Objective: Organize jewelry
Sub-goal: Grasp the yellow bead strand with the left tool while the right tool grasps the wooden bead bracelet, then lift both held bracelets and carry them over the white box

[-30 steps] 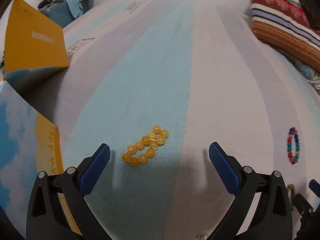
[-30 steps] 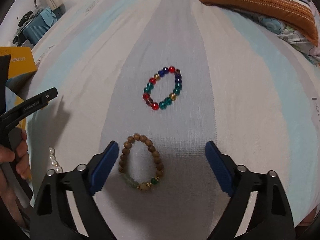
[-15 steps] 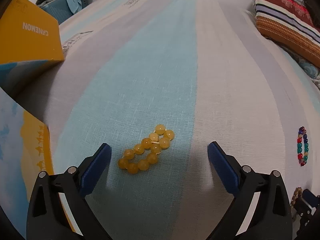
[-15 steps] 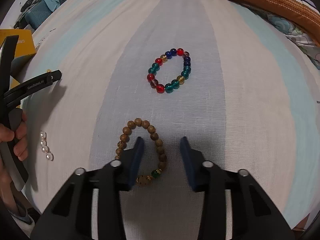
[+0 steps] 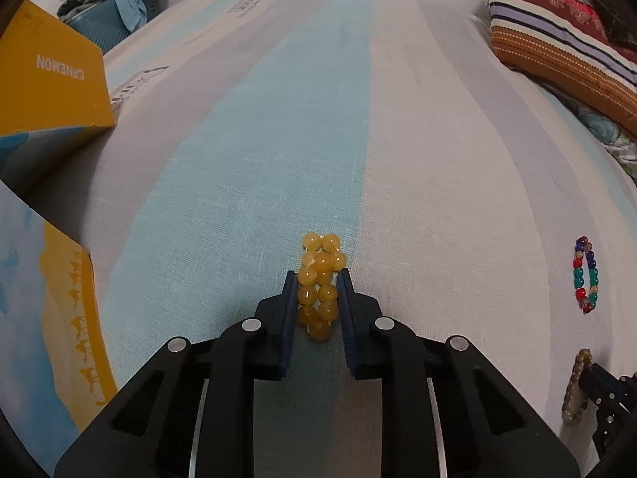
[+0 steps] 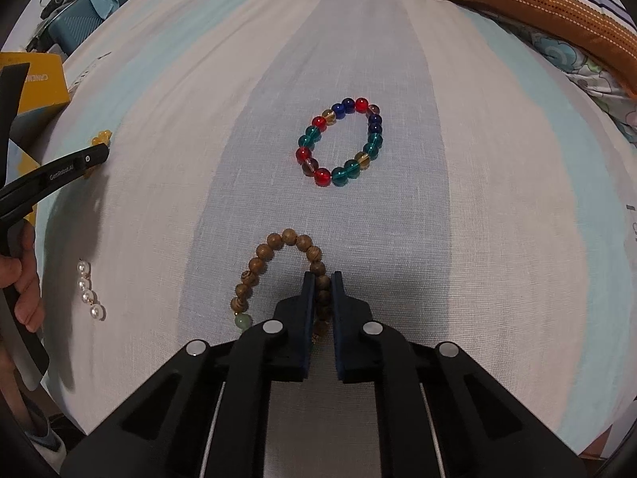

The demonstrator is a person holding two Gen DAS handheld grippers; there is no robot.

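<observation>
My left gripper is shut on the yellow bead bracelet, which is squeezed into a narrow bunch on the striped bedsheet. My right gripper is shut on the right side of the brown wooden bead bracelet, which lies on the sheet. A multicoloured glass bead bracelet lies further ahead; it also shows in the left wrist view. A short string of white pearls lies at the left. The left gripper also shows in the right wrist view.
A yellow box and its blue-and-yellow lid stand at the left. A striped pillow lies at the far right. A blue case sits beyond the bed's far left corner.
Both grippers have closed. The left one closed on the yellow bracelet and bunched it. The right one moved forward and closed on the wooden bracelet's side.
</observation>
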